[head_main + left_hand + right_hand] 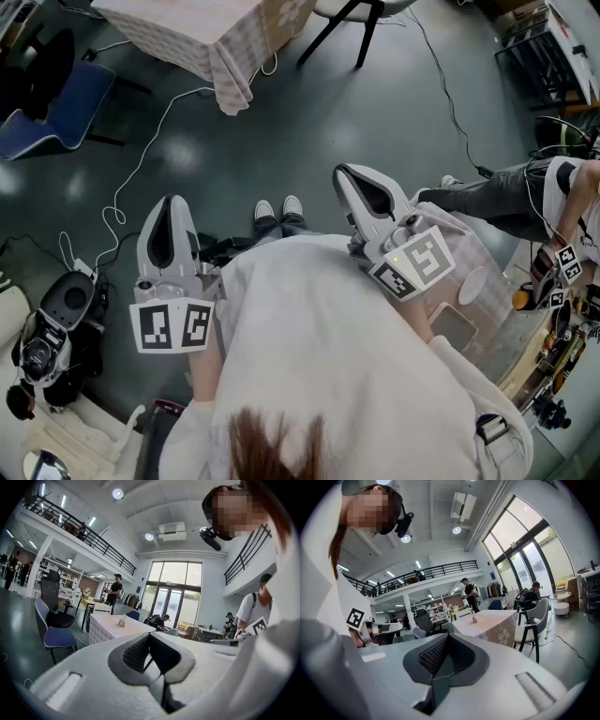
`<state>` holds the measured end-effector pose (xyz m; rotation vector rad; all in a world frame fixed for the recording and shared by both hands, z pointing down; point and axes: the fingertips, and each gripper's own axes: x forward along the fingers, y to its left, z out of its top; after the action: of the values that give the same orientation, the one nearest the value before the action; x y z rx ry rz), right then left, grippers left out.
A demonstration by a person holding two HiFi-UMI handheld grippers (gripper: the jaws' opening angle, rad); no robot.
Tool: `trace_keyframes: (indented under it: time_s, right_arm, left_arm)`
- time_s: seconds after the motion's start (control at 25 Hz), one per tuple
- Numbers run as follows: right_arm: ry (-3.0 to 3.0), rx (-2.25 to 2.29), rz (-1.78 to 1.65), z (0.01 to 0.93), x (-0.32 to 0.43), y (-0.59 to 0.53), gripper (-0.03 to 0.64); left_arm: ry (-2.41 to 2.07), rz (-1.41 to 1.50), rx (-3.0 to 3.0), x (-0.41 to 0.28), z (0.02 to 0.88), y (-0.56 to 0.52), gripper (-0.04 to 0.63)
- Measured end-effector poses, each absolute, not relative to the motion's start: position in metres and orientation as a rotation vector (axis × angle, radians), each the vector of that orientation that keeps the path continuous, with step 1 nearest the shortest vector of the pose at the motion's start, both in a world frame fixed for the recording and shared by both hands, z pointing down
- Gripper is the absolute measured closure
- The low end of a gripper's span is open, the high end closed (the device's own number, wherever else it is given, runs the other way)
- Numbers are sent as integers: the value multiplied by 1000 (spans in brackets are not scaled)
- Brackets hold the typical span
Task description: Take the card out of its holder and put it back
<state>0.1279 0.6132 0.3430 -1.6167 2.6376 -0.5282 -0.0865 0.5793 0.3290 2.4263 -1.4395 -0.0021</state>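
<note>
I see no card and no holder that I can make out. Far off, a small upright thing [123, 622] [474, 619] stands on a cloth-covered table [202, 33] [110, 629] [492, 625], too small to tell what it is. My left gripper [172, 202] [150, 637] is held close to the body at waist height, pointing out over the floor, jaws together with nothing between them. My right gripper [345, 173] [447, 637] sits beside it, jaws also together and empty. Both are far from the table.
A blue chair [56, 103] stands at the far left. White cables [141, 155] trail across the dark floor. Black gear [47, 328] lies at my lower left. Another person [525, 202] with marker cubes sits at a bench to the right. Several people are in the hall.
</note>
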Motion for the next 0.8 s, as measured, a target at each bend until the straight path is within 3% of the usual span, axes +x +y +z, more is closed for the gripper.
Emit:
trace_keyframes:
  time_s: [0.8]
  right_arm:
    - [2652,-1483,-523,348,134,610,618]
  left_arm:
    - [-1436,-2,2422,-67,342,581,595]
